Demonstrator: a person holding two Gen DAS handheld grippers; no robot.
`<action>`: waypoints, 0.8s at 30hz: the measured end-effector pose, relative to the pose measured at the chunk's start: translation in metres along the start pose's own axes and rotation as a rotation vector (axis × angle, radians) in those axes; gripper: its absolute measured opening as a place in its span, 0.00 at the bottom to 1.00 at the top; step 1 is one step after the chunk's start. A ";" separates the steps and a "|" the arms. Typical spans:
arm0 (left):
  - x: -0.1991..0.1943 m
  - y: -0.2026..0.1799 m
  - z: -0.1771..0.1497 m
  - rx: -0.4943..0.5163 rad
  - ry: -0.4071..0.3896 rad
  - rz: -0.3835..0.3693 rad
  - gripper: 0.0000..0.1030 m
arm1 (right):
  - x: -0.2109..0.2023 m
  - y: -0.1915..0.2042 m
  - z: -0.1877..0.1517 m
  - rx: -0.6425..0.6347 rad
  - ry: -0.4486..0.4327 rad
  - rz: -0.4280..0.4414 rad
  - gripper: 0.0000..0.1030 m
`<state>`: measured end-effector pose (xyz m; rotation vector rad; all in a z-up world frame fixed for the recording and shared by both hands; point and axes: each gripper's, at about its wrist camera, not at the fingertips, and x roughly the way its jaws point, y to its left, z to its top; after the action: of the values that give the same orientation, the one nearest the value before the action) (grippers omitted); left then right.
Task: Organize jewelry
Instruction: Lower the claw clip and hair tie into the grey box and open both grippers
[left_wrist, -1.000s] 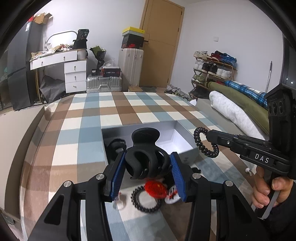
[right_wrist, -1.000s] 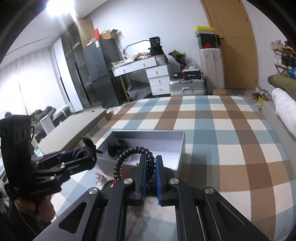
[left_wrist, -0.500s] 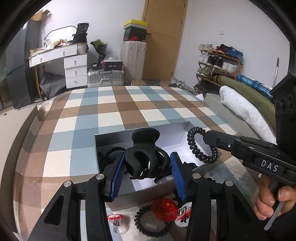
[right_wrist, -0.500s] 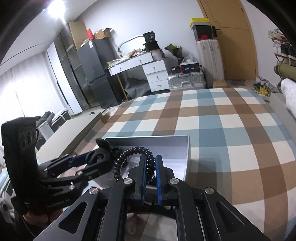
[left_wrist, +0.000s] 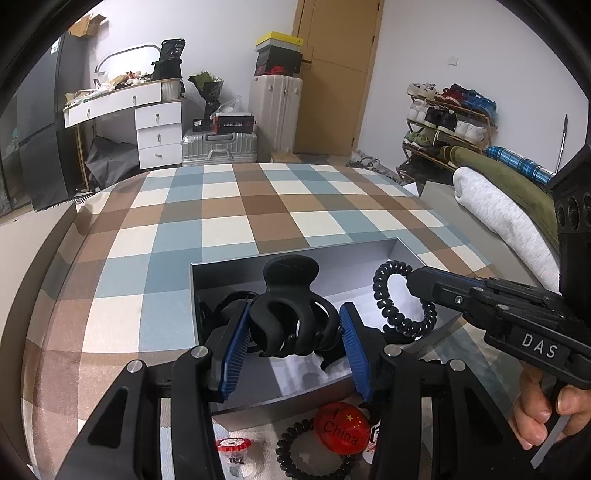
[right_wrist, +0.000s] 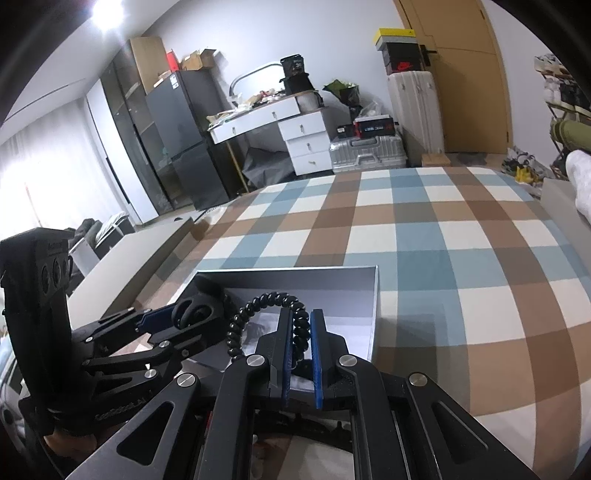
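Both grippers have carried their loads over the open grey rectangular box (left_wrist: 391, 245). Left gripper (left_wrist: 295, 332) clamps the black plastic claw hair clip (left_wrist: 291, 310); right gripper (right_wrist: 299, 347) pinches the black spiral hair tie (right_wrist: 255, 314). Next, I judge: lower, then release inside.

A home bedroom: checked bedspread (left_wrist: 229, 206), white dresser (left_wrist: 155, 129), shoe rack (left_wrist: 447, 122), suitcases (left_wrist: 275, 107).

straight ahead a checked bedspread (left_wrist: 229, 206) is stretching away; beyond it a white desk (left_wrist: 122, 107) is standing against the pale wall, a wooden door (left_wrist: 340, 74) is showing further right, a shoe rack (left_wrist: 450, 114) far right.
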<state>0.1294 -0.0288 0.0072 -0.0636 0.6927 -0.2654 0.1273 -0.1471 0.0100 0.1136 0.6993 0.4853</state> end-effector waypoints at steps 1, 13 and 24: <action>0.000 0.000 0.000 0.001 -0.002 0.001 0.42 | 0.001 0.000 0.000 0.001 0.002 -0.002 0.08; 0.002 -0.004 0.000 0.010 -0.003 0.006 0.42 | 0.006 0.001 -0.002 0.001 0.014 -0.005 0.08; 0.001 -0.003 0.001 -0.005 0.006 -0.020 0.42 | 0.003 0.004 -0.004 -0.008 0.009 0.008 0.11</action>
<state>0.1300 -0.0318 0.0079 -0.0747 0.6990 -0.2829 0.1247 -0.1420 0.0062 0.1063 0.7063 0.4968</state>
